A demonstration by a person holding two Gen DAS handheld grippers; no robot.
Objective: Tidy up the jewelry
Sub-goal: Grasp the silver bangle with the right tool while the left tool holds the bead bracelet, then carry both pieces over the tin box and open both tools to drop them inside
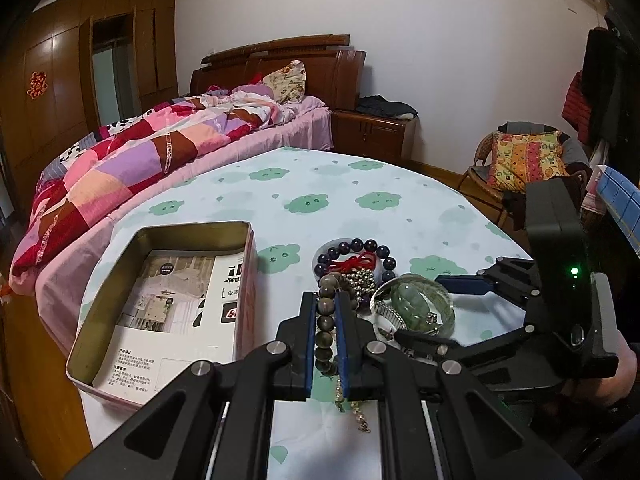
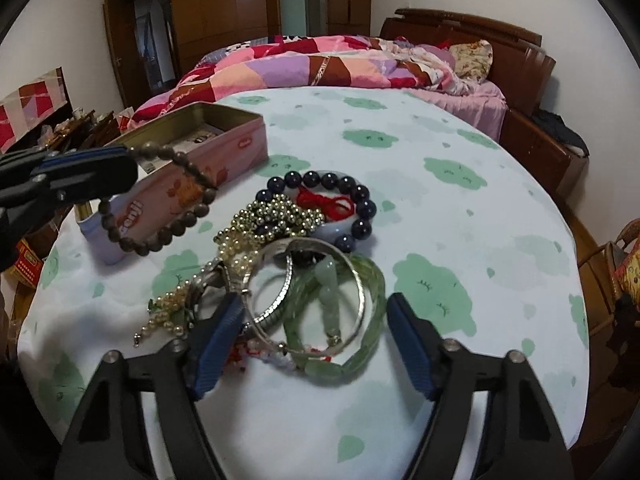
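My left gripper (image 1: 325, 300) is shut on a brown bead bracelet (image 1: 325, 332), which hangs in a loop (image 2: 188, 216) just off the table beside the pink tin box (image 2: 224, 148). The tin (image 1: 192, 227) is open with a printed leaflet inside. A jewelry pile lies on the cloud-print cloth: a dark bead bracelet (image 2: 352, 188), gold beads (image 2: 276, 216), a silver bangle (image 2: 360, 280), a green bangle (image 2: 360, 344) and a pearl strand (image 2: 168, 312). My right gripper (image 2: 314, 308) is open, with its fingers on either side of the green and silver bangles.
The round table (image 1: 360, 184) has its far half bare. A bed with a patchwork quilt (image 1: 140, 160) runs along its far left side. A bedside cabinet (image 1: 372, 132) and a wicker chair with a cushion (image 1: 524, 160) stand behind and to the right.
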